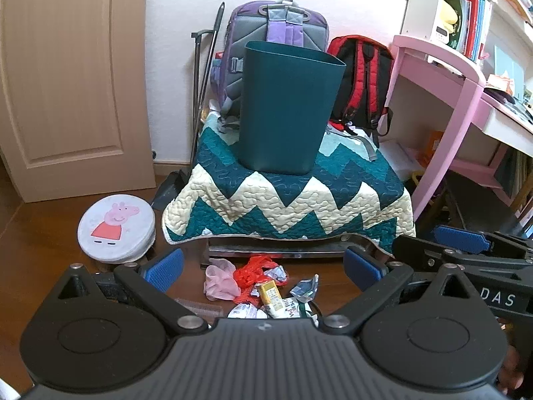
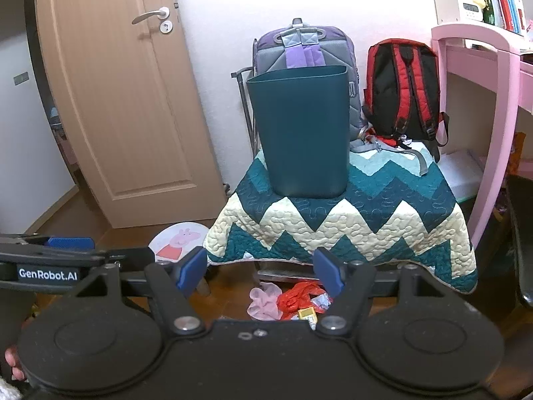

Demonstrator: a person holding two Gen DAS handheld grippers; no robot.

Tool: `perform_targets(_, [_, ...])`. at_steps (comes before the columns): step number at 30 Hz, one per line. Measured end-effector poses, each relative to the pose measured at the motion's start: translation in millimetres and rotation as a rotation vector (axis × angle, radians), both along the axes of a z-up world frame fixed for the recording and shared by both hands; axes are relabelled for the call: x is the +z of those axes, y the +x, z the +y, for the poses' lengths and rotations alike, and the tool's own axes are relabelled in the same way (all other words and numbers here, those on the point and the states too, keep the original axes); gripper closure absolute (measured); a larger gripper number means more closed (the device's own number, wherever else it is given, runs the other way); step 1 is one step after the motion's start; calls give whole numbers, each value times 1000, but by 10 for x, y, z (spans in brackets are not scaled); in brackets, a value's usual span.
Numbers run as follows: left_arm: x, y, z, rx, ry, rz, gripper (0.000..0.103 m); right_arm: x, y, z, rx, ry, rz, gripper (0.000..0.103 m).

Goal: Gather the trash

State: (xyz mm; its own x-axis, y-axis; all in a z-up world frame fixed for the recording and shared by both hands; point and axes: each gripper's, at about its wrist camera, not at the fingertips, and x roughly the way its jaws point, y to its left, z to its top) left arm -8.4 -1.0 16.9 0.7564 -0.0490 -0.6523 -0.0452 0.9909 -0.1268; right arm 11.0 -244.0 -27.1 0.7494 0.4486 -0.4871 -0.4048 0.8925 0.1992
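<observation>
Both tools hover above a small heap of litter on the brown wooden floor (image 1: pixel 40 250), just in front of the low stand draped in a teal-and-cream zigzag quilt (image 1: pixel 286 196); the left gripper (image 1: pixel 263 268) has its blue-padded fingers spread wide and holds nothing, and the right gripper (image 2: pixel 260 271) is likewise spread and empty. The heap holds a crumpled red plastic bag (image 1: pixel 253 275), a soft pink wad of cloth or tissue (image 1: pixel 220 281), a small yellow rectangular carton (image 1: pixel 271 295), crumpled foil-and-paper wrappers (image 1: pixel 304 290) and a flat clear plastic strip (image 1: pixel 200 306) at its left edge. The tall dark teal plastic waste bin (image 1: pixel 286 110) stands upright on the quilt, mouth up, its long axis vertical, well above the litter (so each piece will need a lift over the rim). The step in hand looks like a first pick: I would drop one gripper straight down over a single loose piece at the edge of the pile, the pink wad or the red bag, close on a raised fold instead of scraping the floor, and keep the other gripper clear. The yellow carton lies flat with its long axis running roughly from near-right to far-left, so the fingers should close across its narrow width
</observation>
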Motion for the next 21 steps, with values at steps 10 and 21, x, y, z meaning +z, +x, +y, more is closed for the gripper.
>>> perform_targets(10, [-41, -13, 10, -15, -29, -1, 0, 25, -30, -13, -14, 6, -4, 33])
perform_targets(21, [-15, -43, -31, -32, -38, -26, 0, 28, -24, -26, -15, 5, -3, 33])
